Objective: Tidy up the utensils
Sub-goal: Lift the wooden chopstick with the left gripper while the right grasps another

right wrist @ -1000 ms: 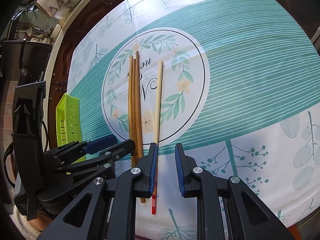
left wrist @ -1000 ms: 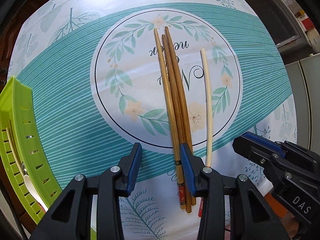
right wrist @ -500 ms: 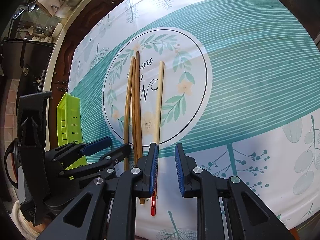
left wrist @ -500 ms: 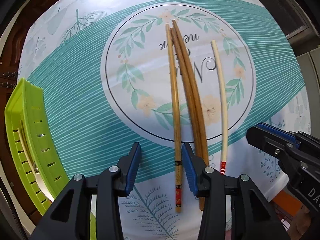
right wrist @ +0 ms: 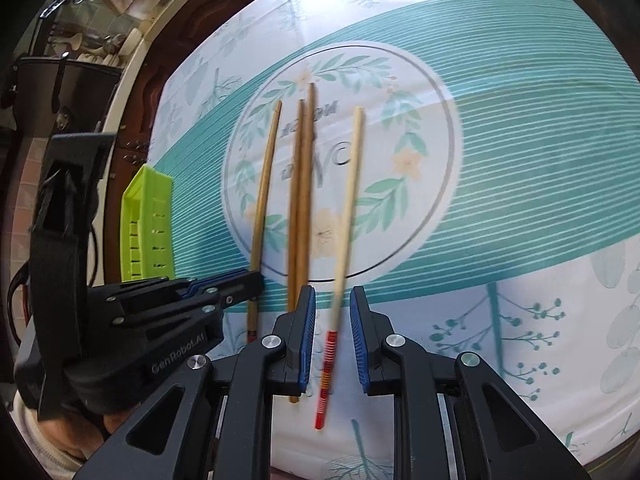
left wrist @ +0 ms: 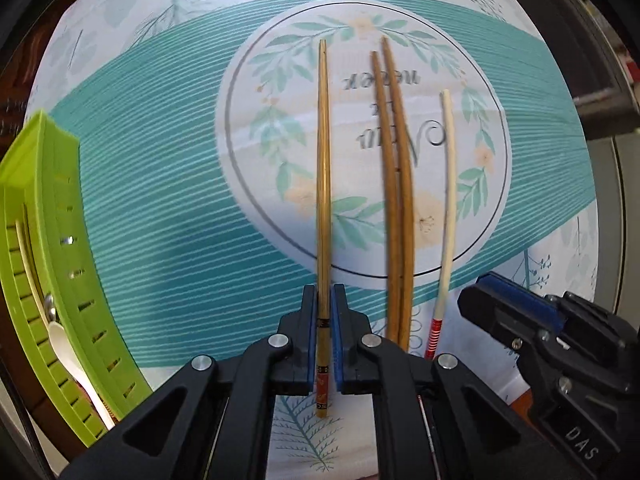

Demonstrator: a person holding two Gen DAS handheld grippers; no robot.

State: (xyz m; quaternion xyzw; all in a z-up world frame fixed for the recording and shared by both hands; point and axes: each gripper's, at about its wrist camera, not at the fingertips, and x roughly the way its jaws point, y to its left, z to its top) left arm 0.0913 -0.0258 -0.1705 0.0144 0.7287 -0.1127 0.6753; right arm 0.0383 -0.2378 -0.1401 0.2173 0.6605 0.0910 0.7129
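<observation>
While just closing, left tongs (left wrist: 324, 312) clenched on light brown wooden chopstick (left wrist: 323, 184); right tongs (right wrist: 332, 324) released around cream red-ended chopstick (right wrist: 344, 240)

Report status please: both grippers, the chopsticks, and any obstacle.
Left gripper just closed on one brown chopstick. Right gripper open around the pale chopstick, not pressing. Two brown chopsticks lie between. No obstacle visible.
</observation>
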